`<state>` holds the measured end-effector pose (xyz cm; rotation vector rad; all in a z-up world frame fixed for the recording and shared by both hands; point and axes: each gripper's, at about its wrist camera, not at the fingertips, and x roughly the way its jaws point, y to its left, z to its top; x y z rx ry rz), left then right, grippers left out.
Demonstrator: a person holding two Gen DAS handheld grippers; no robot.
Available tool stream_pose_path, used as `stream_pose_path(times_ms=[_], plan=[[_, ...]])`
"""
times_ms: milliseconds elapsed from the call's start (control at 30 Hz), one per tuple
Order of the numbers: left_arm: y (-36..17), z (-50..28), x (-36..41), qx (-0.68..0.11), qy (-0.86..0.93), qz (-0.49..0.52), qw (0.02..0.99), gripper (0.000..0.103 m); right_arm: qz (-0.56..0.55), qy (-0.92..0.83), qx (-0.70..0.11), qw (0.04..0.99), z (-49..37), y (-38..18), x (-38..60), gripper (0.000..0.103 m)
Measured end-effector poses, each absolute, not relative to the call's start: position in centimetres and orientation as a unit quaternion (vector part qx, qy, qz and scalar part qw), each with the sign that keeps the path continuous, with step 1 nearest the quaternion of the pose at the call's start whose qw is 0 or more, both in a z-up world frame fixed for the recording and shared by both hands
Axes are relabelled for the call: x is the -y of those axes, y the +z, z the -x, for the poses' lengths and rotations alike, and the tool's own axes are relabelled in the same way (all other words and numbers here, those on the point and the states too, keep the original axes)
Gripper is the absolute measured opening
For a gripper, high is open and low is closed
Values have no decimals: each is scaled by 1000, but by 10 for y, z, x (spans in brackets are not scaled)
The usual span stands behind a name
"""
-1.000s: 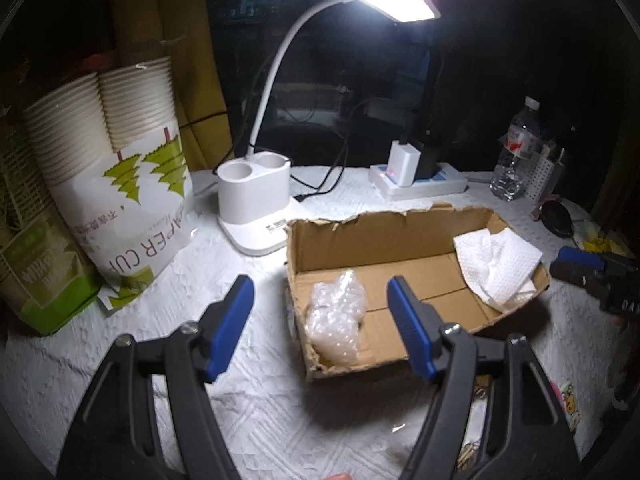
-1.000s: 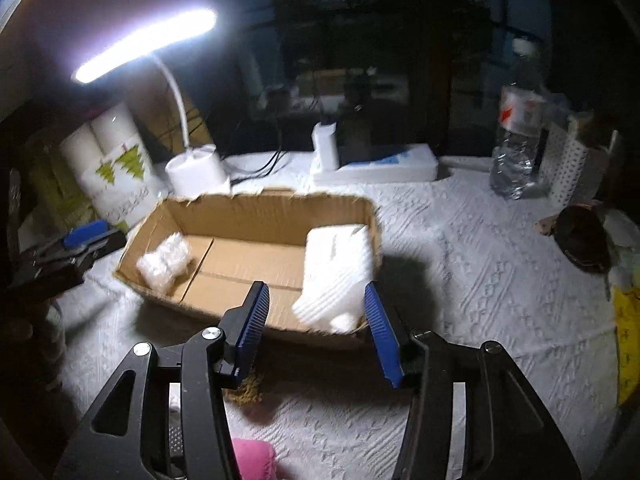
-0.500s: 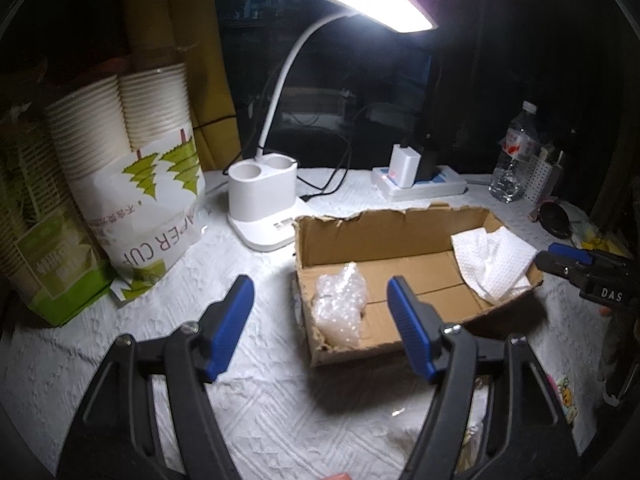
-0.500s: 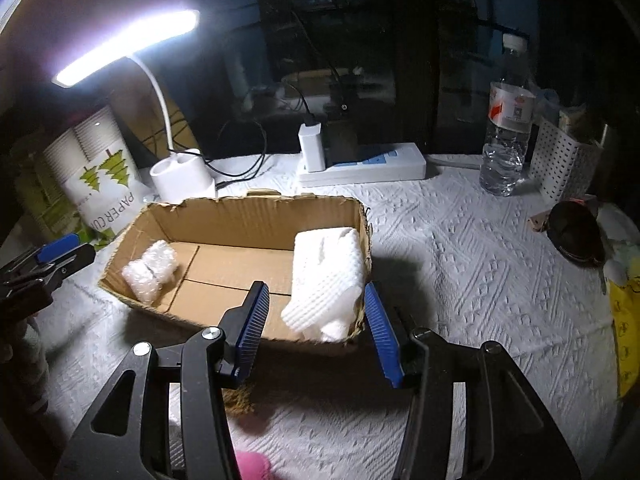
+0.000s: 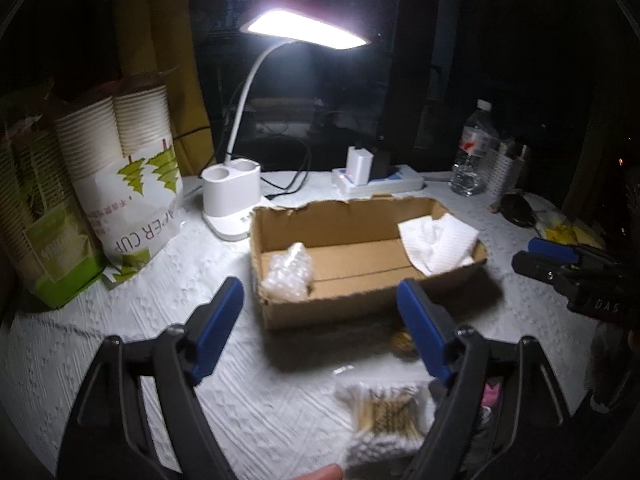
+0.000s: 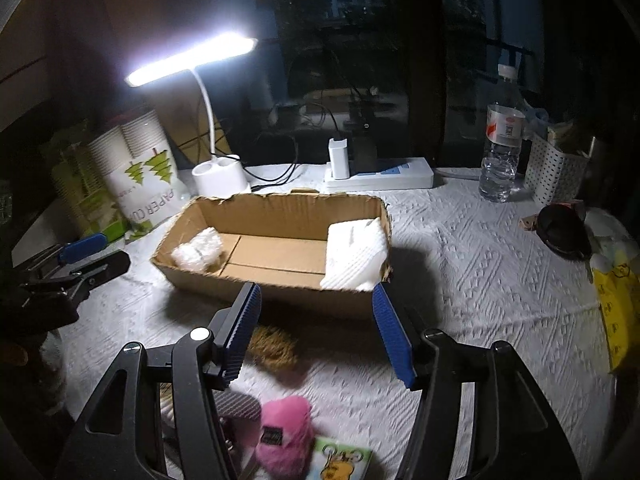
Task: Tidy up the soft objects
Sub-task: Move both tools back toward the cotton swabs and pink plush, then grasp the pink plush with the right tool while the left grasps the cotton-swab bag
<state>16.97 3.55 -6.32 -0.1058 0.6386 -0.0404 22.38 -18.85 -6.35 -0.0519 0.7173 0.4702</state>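
An open cardboard box (image 5: 340,220) (image 6: 280,210) sits mid-table. A crumpled bubble-wrap wad (image 5: 289,270) (image 6: 198,249) lies at its left end and a white towel (image 5: 438,240) (image 6: 356,254) at its right end. A pink plush (image 6: 285,436) and a brown fuzzy item (image 6: 272,346) lie in front of the box. My left gripper (image 5: 320,330) is open and empty, held back from the box. My right gripper (image 6: 316,334) is open and empty above the fuzzy item; it also shows in the left wrist view (image 5: 560,258).
A lit desk lamp (image 5: 232,196), a paper-cup pack (image 5: 120,184), a power strip (image 5: 380,178), a water bottle (image 5: 474,152) and a white basket (image 6: 556,168) line the back. A pack of cotton swabs (image 5: 384,412) and a picture card (image 6: 342,460) lie near the front.
Both grippers have pulled back and up from the box, still open. The cotton swabs, pink plush and fuzzy item have come into view in front of the box.
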Motion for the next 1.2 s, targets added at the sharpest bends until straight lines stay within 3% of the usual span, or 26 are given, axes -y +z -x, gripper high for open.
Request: stream_pose_path(times_ms=[1200], plan=[[-138,-144,19,-407,-48,18,912,82,30,263,-409,873,-175,-138,191,61]])
